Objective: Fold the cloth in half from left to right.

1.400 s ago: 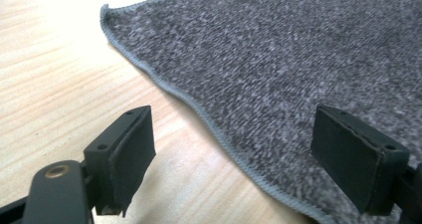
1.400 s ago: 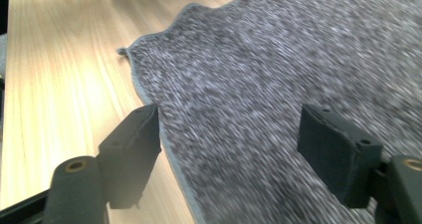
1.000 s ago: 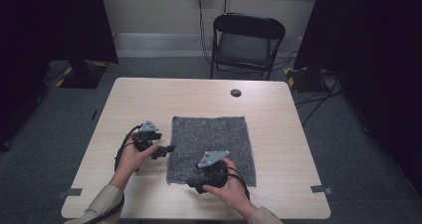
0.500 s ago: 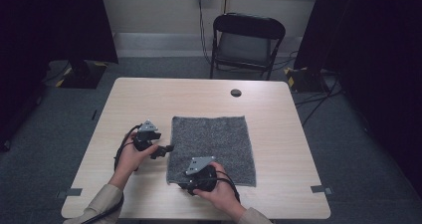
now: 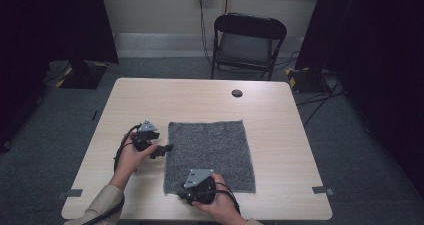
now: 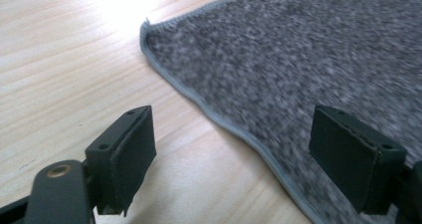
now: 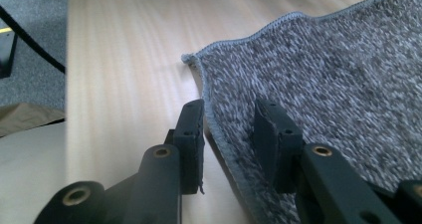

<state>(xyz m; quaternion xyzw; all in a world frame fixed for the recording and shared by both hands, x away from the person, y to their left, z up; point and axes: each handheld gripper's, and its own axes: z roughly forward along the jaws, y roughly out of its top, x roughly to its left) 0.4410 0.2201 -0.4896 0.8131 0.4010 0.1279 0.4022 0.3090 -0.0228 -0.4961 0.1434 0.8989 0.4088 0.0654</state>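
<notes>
**Mat edge straddled by both grippers**

While the grey mat [image 5: 209, 155] lies flat on the table [image 5: 280, 115], its near-left edge is straddled by the right gripper [image 7: 228, 134], fingers just closing, not yet pinching. The left gripper [image 6: 249, 149] is held spread over the left edge.
</notes>
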